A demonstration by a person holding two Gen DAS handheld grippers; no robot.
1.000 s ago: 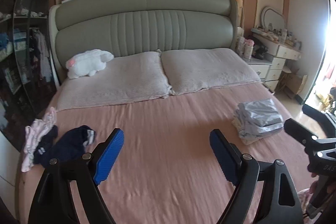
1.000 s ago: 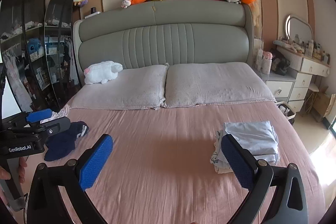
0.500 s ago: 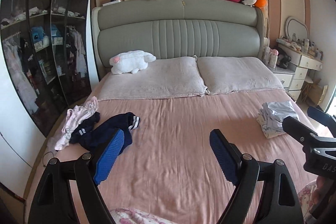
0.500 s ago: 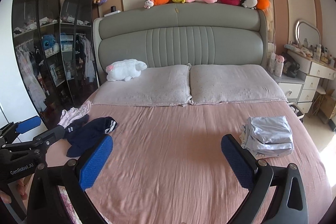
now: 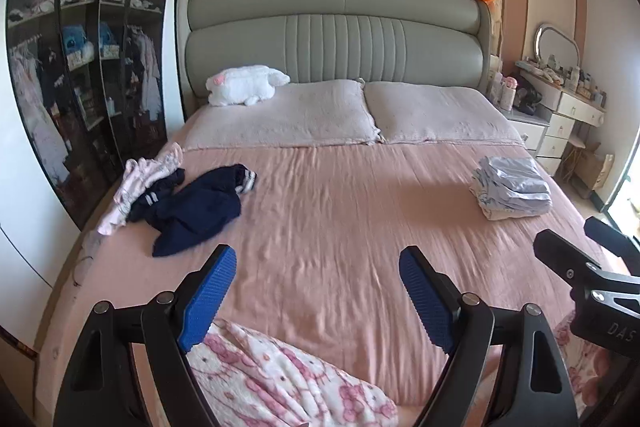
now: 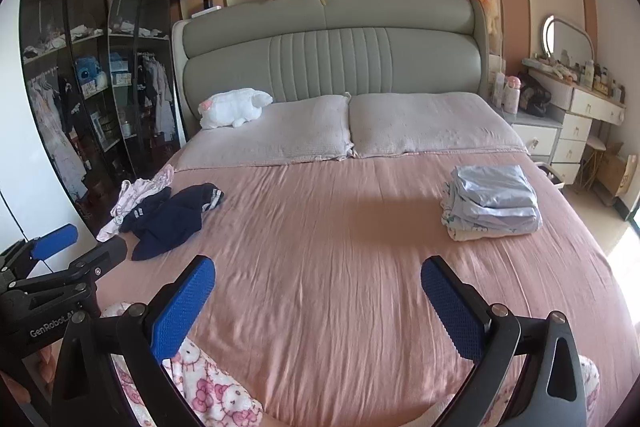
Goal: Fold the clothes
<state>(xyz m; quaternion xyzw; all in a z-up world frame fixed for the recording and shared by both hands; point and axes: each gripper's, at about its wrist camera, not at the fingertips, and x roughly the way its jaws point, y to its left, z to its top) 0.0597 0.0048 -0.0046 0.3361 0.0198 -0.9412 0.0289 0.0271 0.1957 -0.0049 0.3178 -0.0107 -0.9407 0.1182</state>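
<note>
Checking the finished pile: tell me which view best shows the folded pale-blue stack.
Right wrist: the folded pale-blue stack sits larger, layers distinct. In the left wrist view it appears smaller, nearer the frame's right edge.

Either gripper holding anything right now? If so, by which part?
Nothing held. The left gripper and right gripper are both wide open above the pink bedsheet, with no cloth between the fingers.
</note>
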